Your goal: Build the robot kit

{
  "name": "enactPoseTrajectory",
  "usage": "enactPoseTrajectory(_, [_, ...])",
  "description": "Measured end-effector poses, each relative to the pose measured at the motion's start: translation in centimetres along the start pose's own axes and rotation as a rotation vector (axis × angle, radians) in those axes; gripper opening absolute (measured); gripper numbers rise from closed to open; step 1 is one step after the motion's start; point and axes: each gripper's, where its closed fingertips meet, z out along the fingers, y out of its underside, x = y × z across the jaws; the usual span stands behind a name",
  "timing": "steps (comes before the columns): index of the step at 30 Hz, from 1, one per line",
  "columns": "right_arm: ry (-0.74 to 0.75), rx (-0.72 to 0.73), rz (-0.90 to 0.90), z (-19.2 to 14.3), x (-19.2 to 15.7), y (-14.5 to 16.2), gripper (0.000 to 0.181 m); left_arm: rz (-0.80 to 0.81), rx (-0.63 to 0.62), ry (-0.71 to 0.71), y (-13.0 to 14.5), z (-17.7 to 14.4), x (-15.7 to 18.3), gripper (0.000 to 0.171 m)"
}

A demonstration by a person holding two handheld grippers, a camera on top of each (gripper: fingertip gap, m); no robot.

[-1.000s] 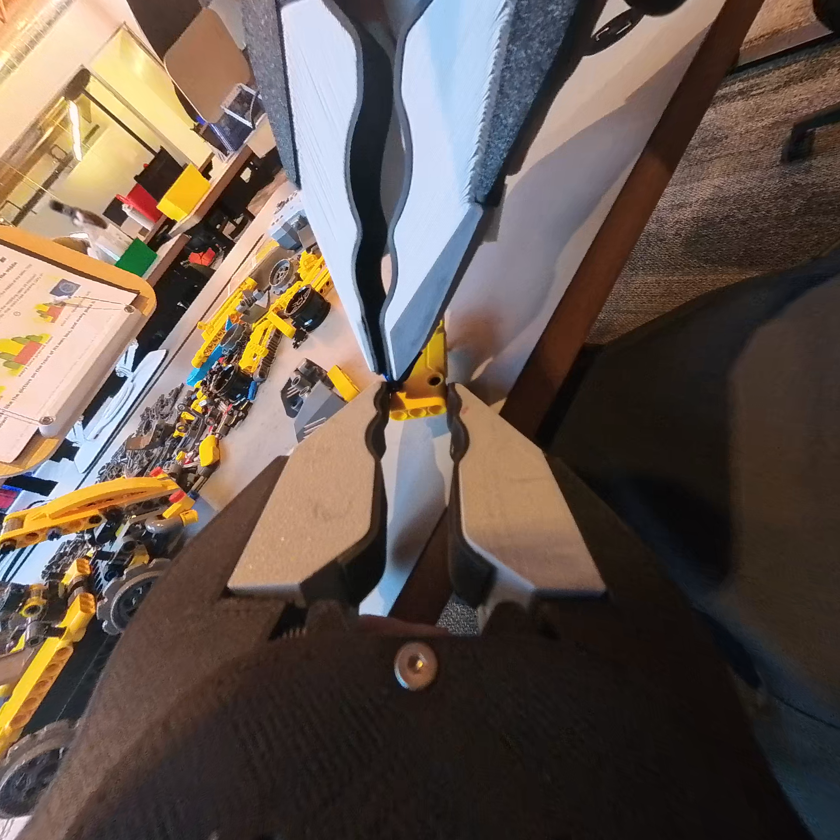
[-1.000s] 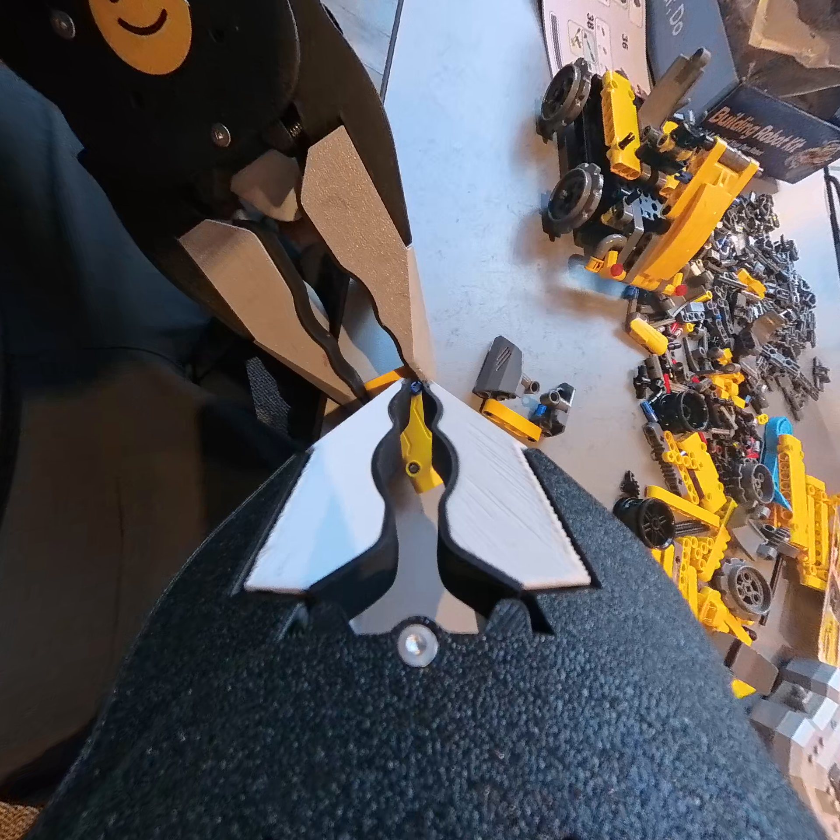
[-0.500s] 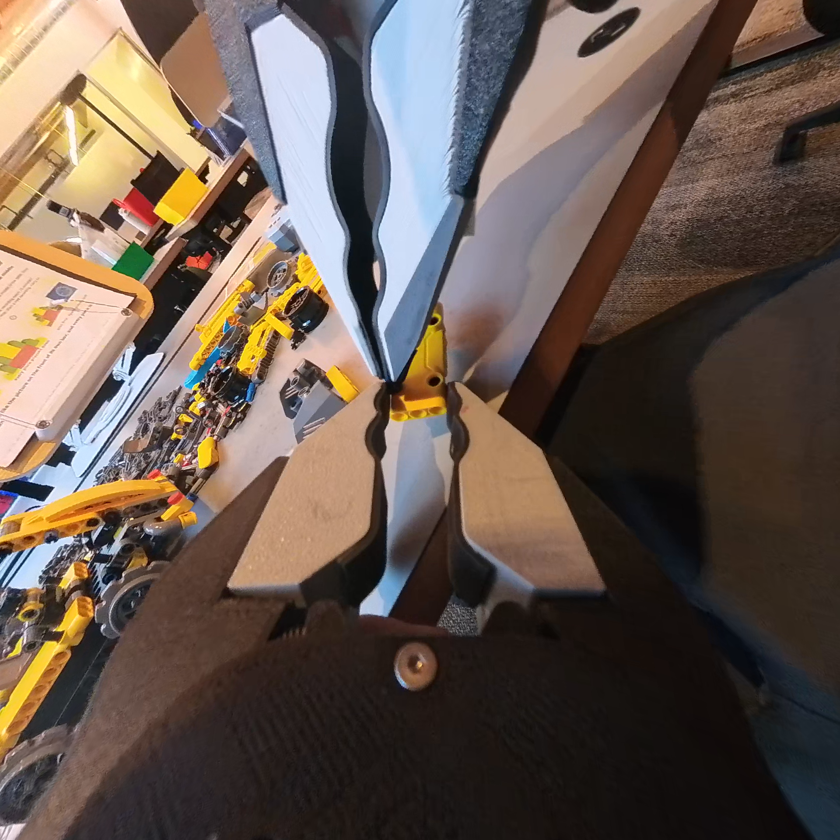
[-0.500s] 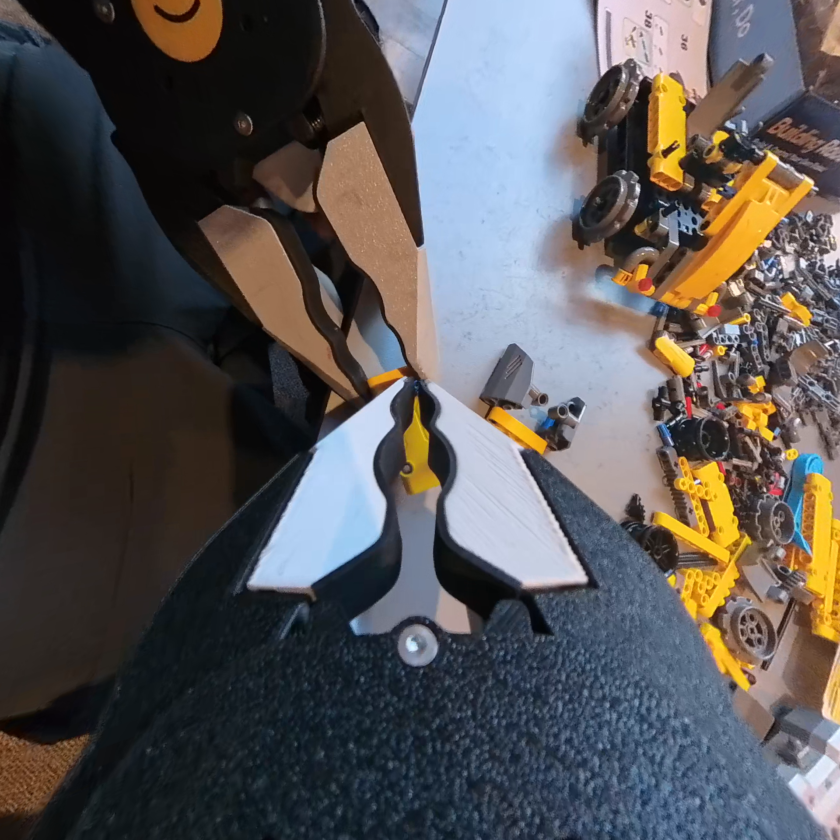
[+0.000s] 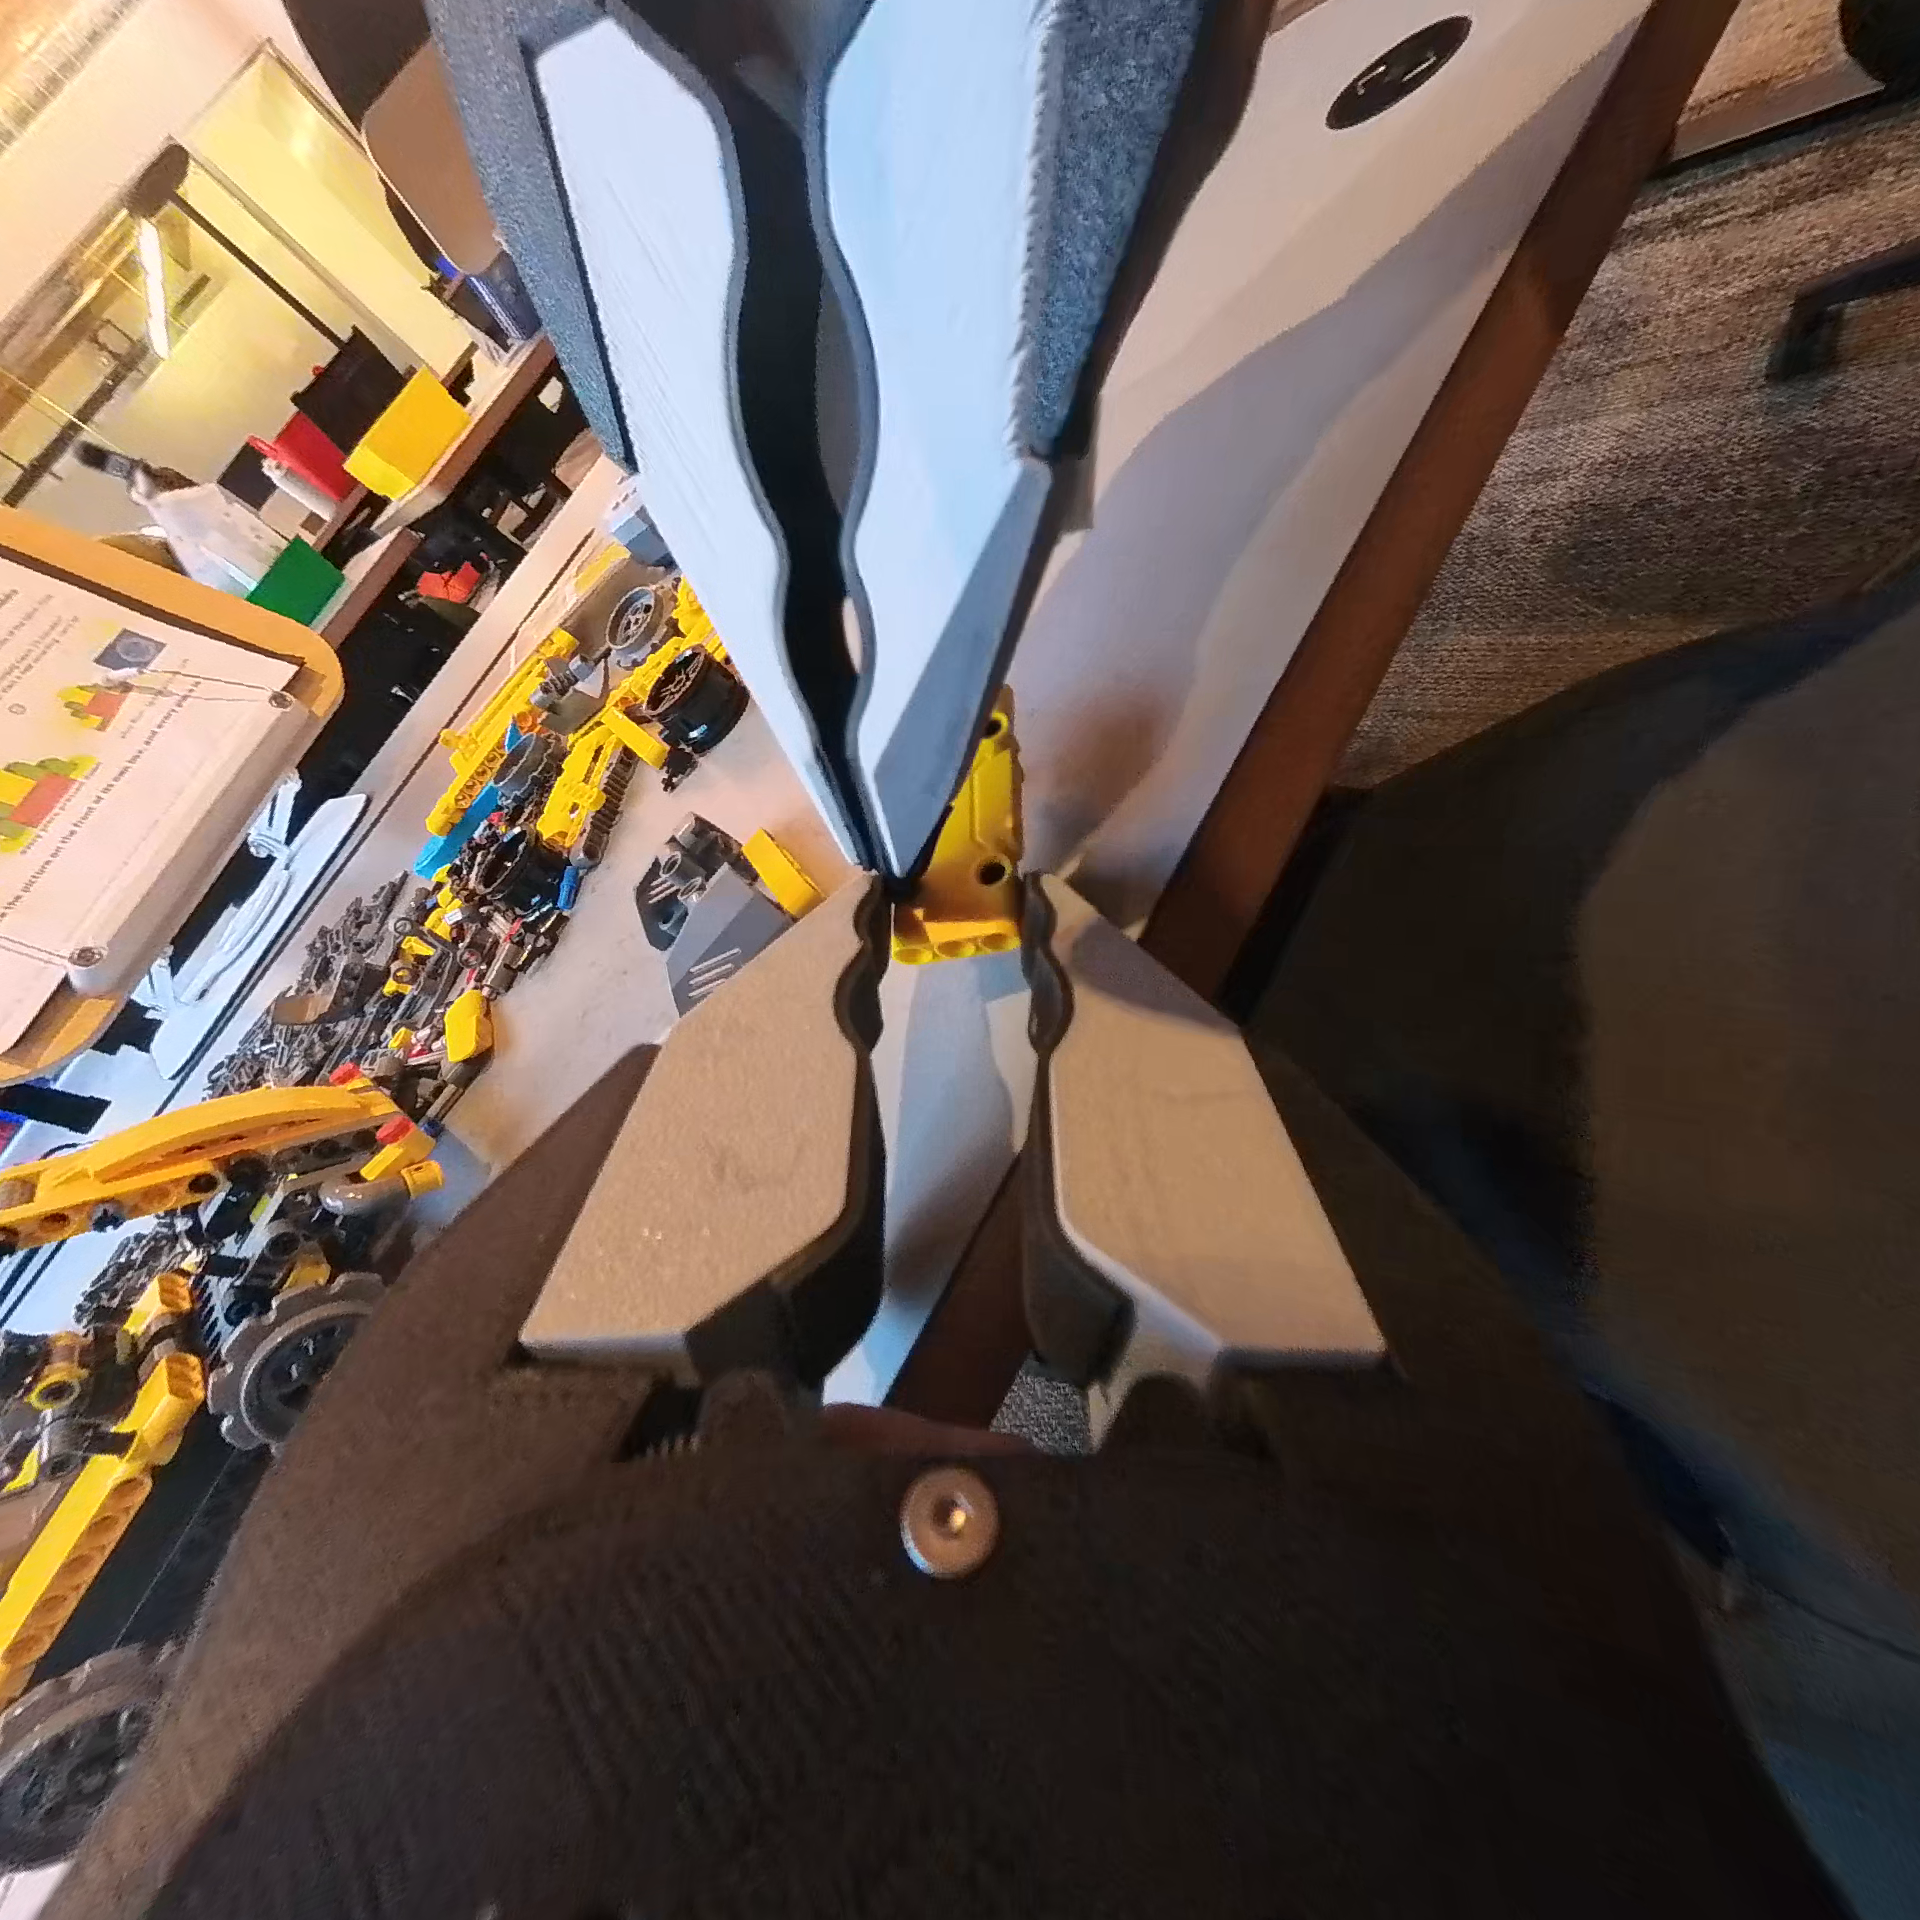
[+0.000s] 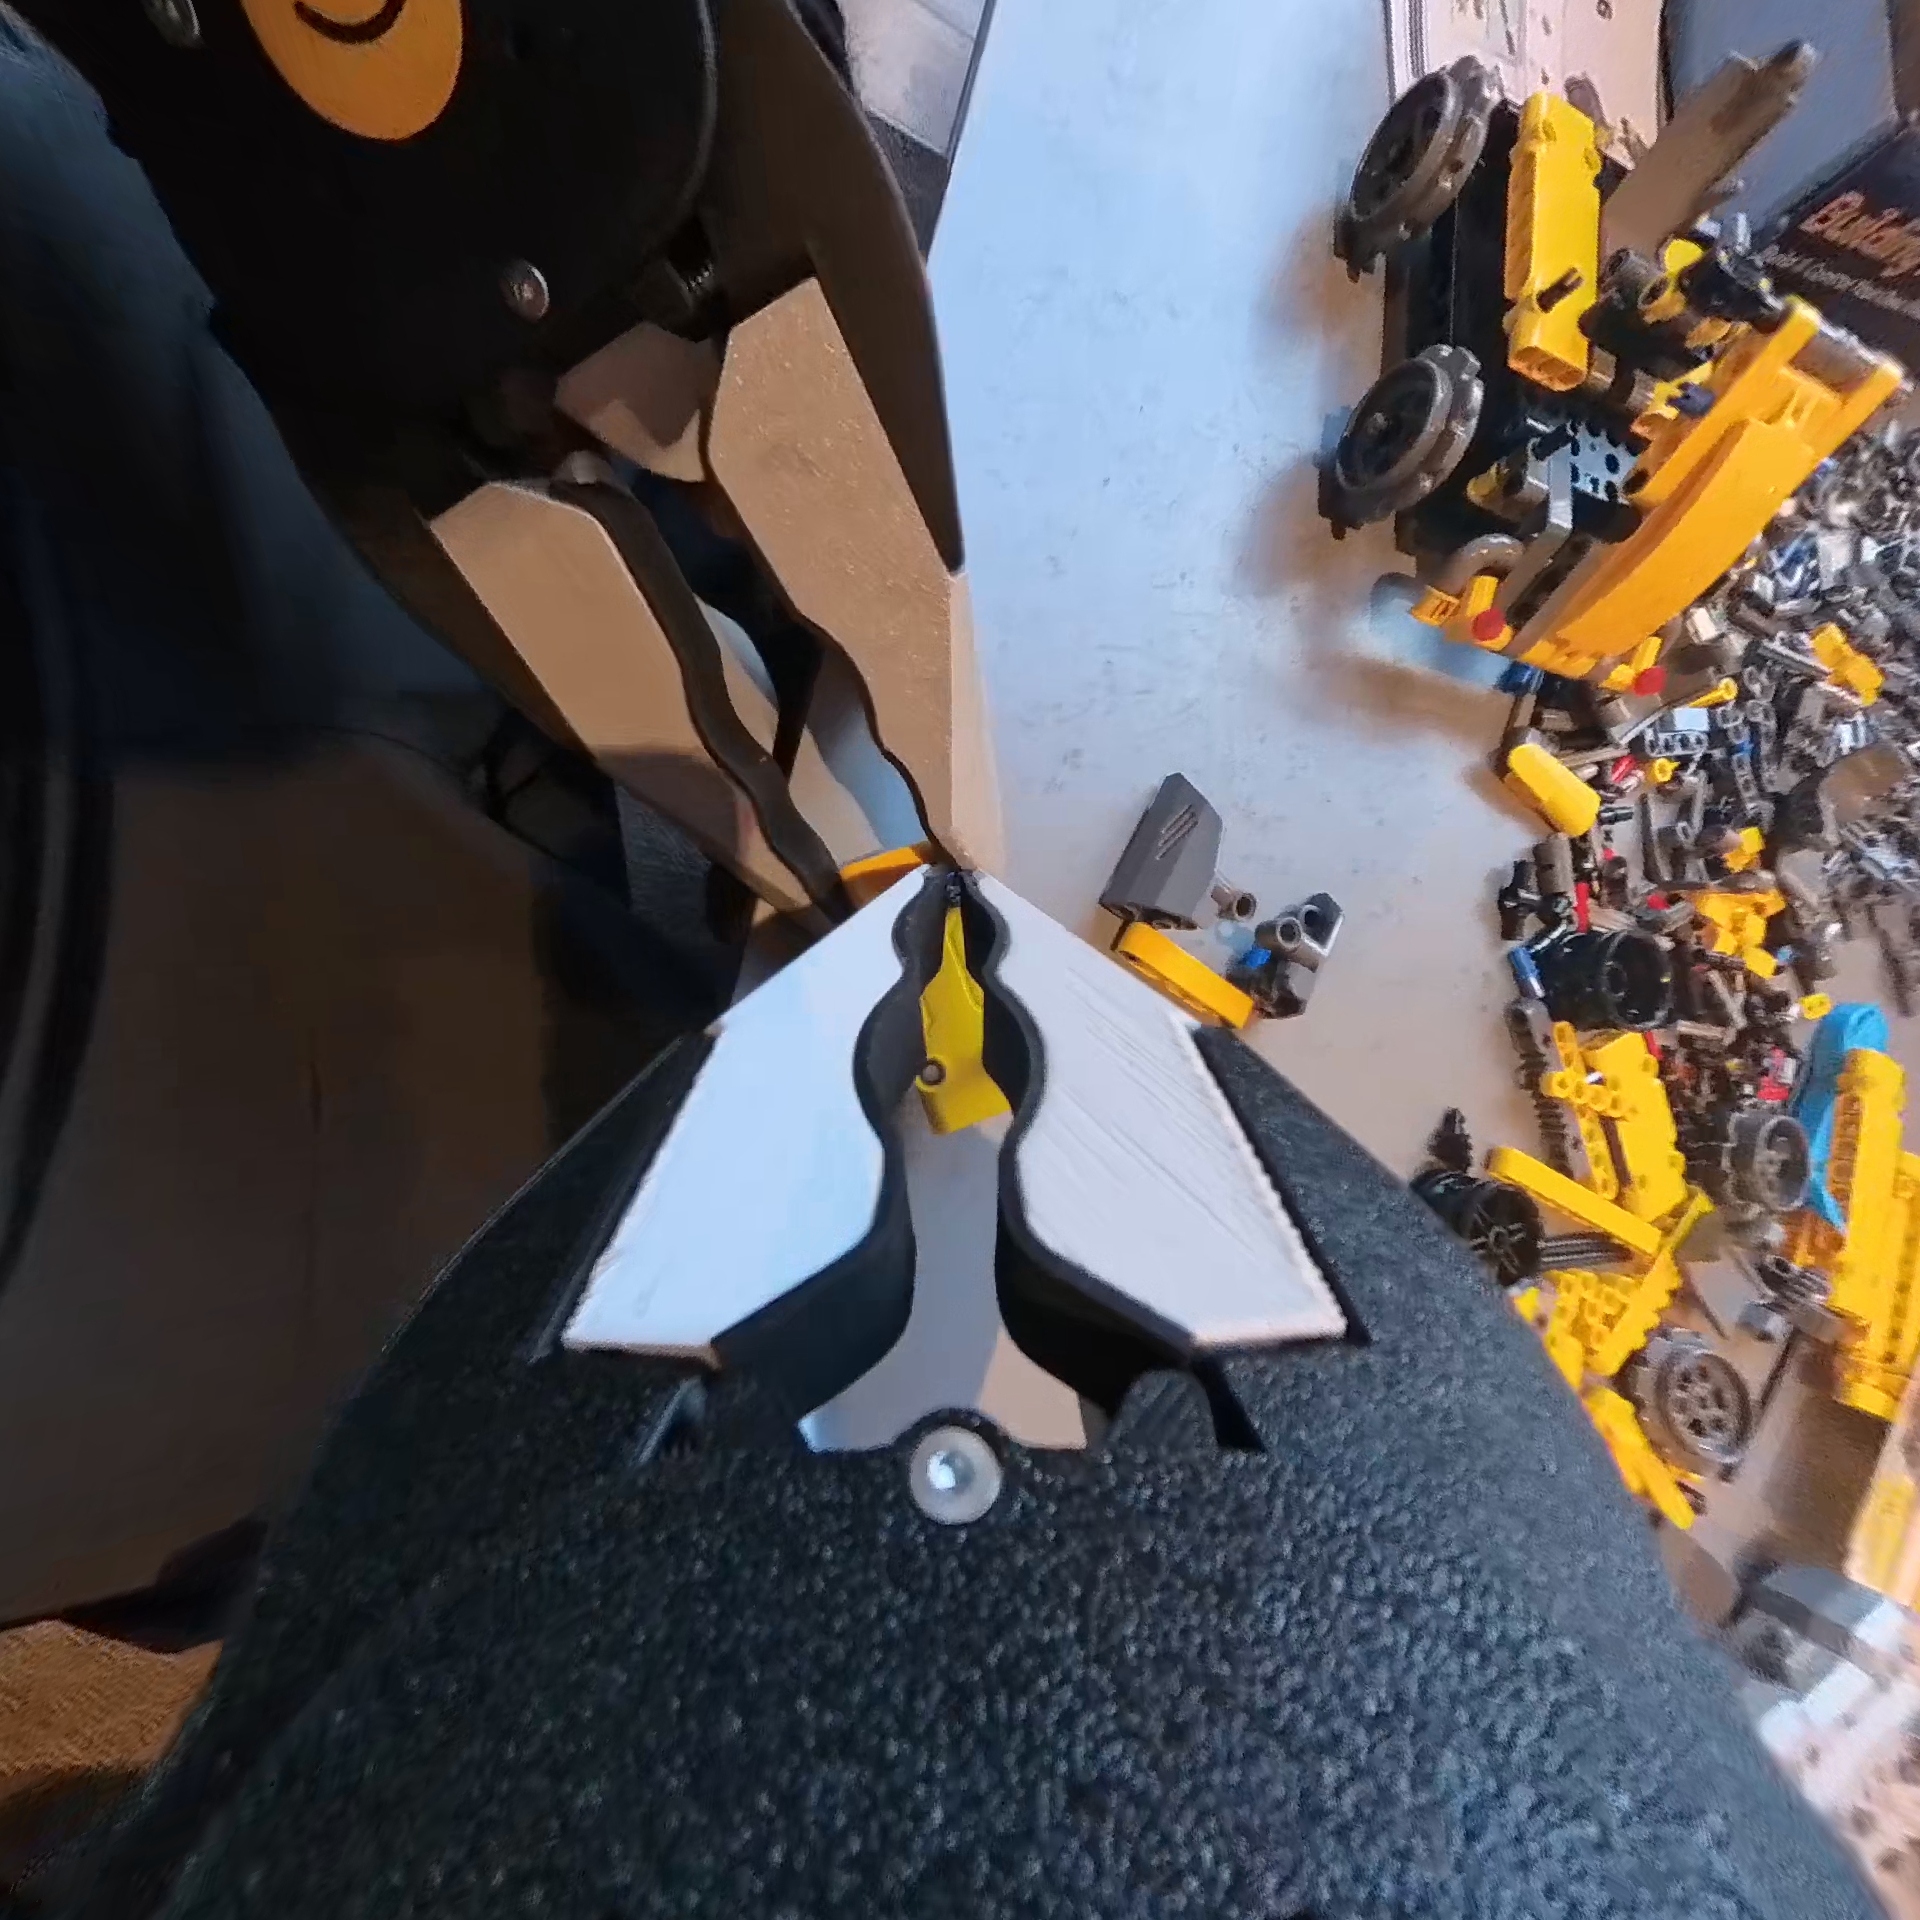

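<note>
Left gripper [image 5: 954,909]: we see it clamped on the end of a yellow beam piece [image 5: 971,862], at the near edge of the grey table [image 5: 1195,623].
Right gripper [image 6: 954,883]: tips pinched together at the same yellow beam piece [image 6: 951,1013], meeting the left gripper tip to tip.
Nearby: dark grey panel piece [image 6: 1164,862]; farther in, a yellow wheeled model [image 6: 1621,416] and loose parts pile [image 6: 1714,935].

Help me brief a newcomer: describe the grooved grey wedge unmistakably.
On the pale table, find the wheeled yellow vehicle. Nearer the table edge, apart from the loose parts pile, lies the grey wedge: the only smooth dark slab with slanted grooves.
</note>
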Motion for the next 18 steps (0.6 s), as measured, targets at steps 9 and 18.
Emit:
enactPoseTrajectory(9, [-0.029, -0.056, -0.059, -0.15, -0.18, 0.07, 0.0, 0.012, 0.001, -0.002, 0.02, -0.12, 0.04, 0.024])
enactPoseTrajectory(18, [0.043, -0.026, 0.018, -0.33, 0.21, 0.07, 0.005, 0.045, -0.001, -0.017, -0.02, 0.0, -0.15, 0.024])
